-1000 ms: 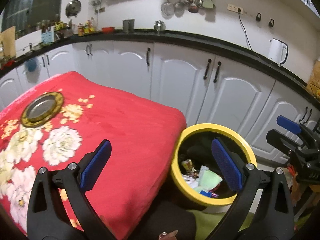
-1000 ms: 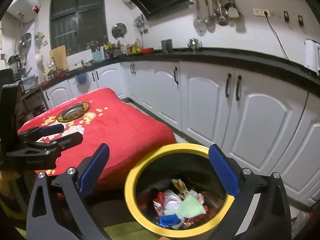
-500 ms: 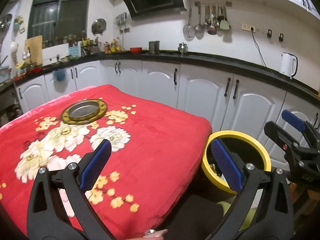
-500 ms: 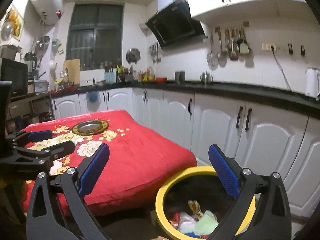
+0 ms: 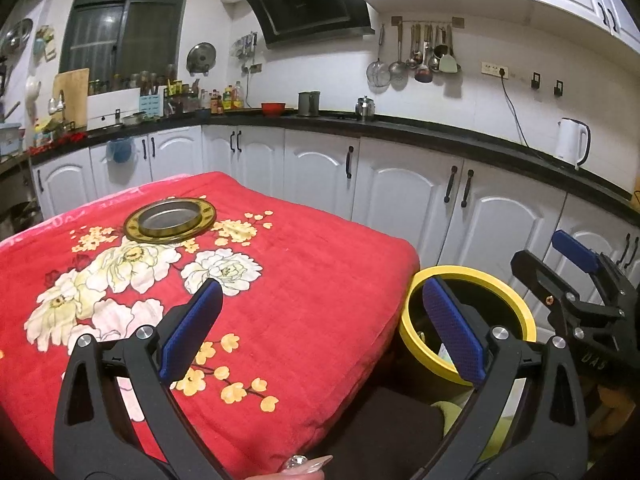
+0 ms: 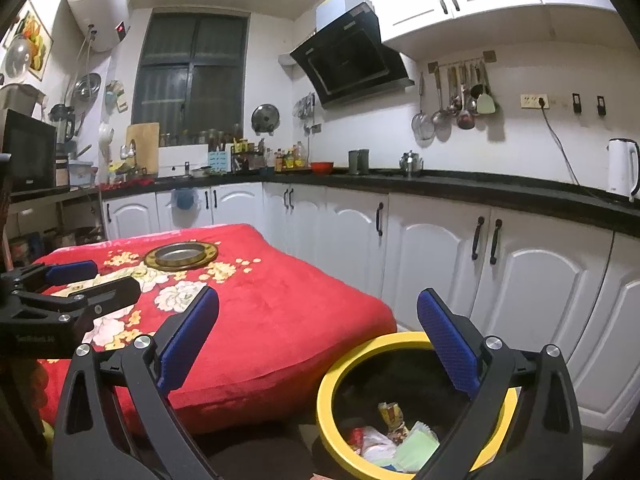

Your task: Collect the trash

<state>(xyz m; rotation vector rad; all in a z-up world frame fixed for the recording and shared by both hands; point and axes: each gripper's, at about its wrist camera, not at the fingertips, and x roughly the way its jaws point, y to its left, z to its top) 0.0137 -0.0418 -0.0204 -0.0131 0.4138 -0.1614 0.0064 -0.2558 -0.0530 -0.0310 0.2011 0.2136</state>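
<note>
A yellow-rimmed bin (image 6: 332,380) stands on the floor at the right corner of the red flowered table (image 5: 312,280); it holds several crumpled wrappers (image 6: 394,442). The bin also shows in the left wrist view (image 5: 516,300). My left gripper (image 5: 322,328) is open and empty above the table's near right edge. My right gripper (image 6: 318,340) is open and empty above the bin and the table corner. Each gripper shows in the other's view, the right one (image 5: 576,276) and the left one (image 6: 80,284). No loose trash shows on the table.
A round metal dish with a gold rim (image 5: 170,220) lies on the far left of the table. White cabinets (image 6: 432,248) under a black counter run behind the table and bin. A white kettle (image 5: 574,144) stands on the counter at right.
Both grippers have risen and tilted up from the bin, so the bin has dropped lower in both views and more of the table and kitchen shows. Both stay open and empty.
</note>
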